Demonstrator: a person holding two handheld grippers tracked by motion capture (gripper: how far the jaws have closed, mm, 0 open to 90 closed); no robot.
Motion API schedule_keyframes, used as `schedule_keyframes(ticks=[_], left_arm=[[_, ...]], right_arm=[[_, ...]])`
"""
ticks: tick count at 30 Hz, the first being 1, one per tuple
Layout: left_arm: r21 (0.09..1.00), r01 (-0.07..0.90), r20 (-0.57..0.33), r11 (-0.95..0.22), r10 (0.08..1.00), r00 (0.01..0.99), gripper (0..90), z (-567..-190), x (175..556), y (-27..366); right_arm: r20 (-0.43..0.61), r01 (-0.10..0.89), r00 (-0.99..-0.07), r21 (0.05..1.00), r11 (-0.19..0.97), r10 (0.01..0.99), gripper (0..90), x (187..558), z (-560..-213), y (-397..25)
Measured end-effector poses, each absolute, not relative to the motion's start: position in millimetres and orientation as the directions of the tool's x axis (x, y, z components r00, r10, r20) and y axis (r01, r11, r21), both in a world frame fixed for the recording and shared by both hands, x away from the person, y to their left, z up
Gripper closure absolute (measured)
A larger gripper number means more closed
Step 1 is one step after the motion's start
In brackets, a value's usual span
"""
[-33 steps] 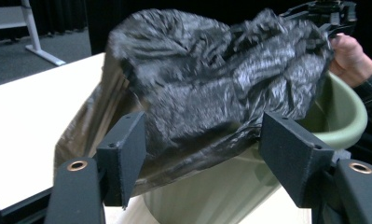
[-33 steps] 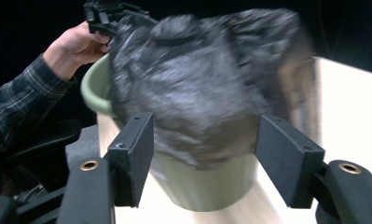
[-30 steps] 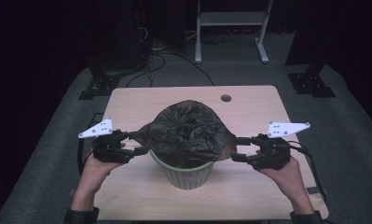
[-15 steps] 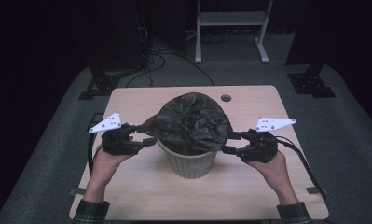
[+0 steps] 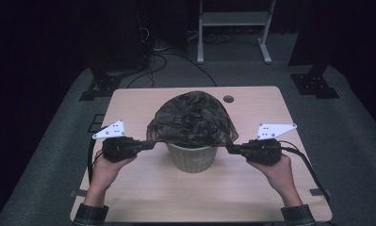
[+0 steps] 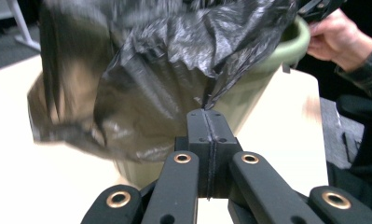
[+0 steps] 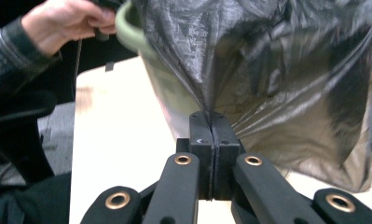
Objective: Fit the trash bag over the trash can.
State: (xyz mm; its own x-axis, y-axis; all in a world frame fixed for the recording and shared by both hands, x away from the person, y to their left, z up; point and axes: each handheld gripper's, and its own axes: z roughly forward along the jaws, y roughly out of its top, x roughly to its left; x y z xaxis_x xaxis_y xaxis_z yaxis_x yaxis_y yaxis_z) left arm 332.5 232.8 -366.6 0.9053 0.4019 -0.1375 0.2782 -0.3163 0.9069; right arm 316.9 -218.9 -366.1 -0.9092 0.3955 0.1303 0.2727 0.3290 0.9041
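Observation:
A pale green bin stands in the middle of the wooden table. A crumpled black plastic bag drapes over its top and hangs past the rim on both sides. My left gripper is shut on the bag's left edge, level with the rim. On the opposite side my right gripper is shut on the right edge. In the left gripper view the bag rises from the closed jaws of my left gripper over the bin. The right gripper view has the bag pinched in my right gripper beside the bin.
A small round hole sits in the table's far side. Black stand feet and cables lie on the grey floor behind the table, with a white frame farther back.
Both grippers have moved down and toward the person with the bag's edges, drawing the bag lower over the bin's rim.

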Motion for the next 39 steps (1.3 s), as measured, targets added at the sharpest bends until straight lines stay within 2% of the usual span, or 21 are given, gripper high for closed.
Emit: schedule_keyframes(ticks=[7, 10, 14, 19, 20, 24, 27, 33, 39], left_arm=[[0.857, 0.329, -0.182, -0.396, 0.366, 0.913, 89.9, -386.1, 334.4, 227.6], [0.836, 0.35, -0.176, -0.422, 0.399, 0.9, 89.9, -389.6, 335.9, 230.5], [0.816, 0.395, -0.194, -0.422, 0.444, 0.875, 89.9, -402.2, 344.4, 238.1], [0.828, 0.393, -0.212, -0.4, 0.426, 0.879, 89.7, -407.4, 347.2, 242.7], [0.838, 0.386, -0.213, -0.385, 0.421, 0.882, 89.4, -405.5, 346.6, 243.7], [0.872, 0.344, -0.186, -0.348, 0.414, 0.891, 67.7, -388.9, 341.8, 250.4], [0.904, 0.296, -0.149, -0.307, 0.423, 0.894, 57.0, -370.2, 337.3, 258.8], [0.937, 0.216, -0.08, -0.274, 0.434, 0.897, 42.9, -349.7, 347.1, 256.5], [0.941, 0.179, -0.048, -0.286, 0.412, 0.91, 34.9, -351.6, 365.5, 239.0]], right_arm=[[0.154, 0.301, -0.923, 0.86, 0.412, 0.352, 89.9, 316.6, -376.7, -211.3], [0.158, 0.317, -0.92, 0.838, 0.445, 0.358, 89.9, 317.5, -379.3, -211.4], [0.159, 0.342, -0.911, 0.806, 0.483, 0.38, 89.9, 322.4, -385.7, -210.4], [0.193, 0.372, -0.905, 0.793, 0.483, 0.379, 89.8, 326.2, -399.5, -212.0], [0.188, 0.364, -0.907, 0.8, 0.476, 0.377, 82.4, 325.5, -400.6, -212.2], [0.191, 0.36, -0.902, 0.829, 0.428, 0.388, 57.6, 325.4, -389.5, -220.0], [0.171, 0.345, -0.895, 0.85, 0.398, 0.411, 49.5, 325.1, -374.7, -231.7], [0.124, 0.292, -0.877, 0.905, 0.309, 0.464, 40.8, 334.6, -349.6, -251.9], [0.121, 0.247, -0.899, 0.934, 0.258, 0.422, 35.5, 347.0, -330.1, -260.6]])
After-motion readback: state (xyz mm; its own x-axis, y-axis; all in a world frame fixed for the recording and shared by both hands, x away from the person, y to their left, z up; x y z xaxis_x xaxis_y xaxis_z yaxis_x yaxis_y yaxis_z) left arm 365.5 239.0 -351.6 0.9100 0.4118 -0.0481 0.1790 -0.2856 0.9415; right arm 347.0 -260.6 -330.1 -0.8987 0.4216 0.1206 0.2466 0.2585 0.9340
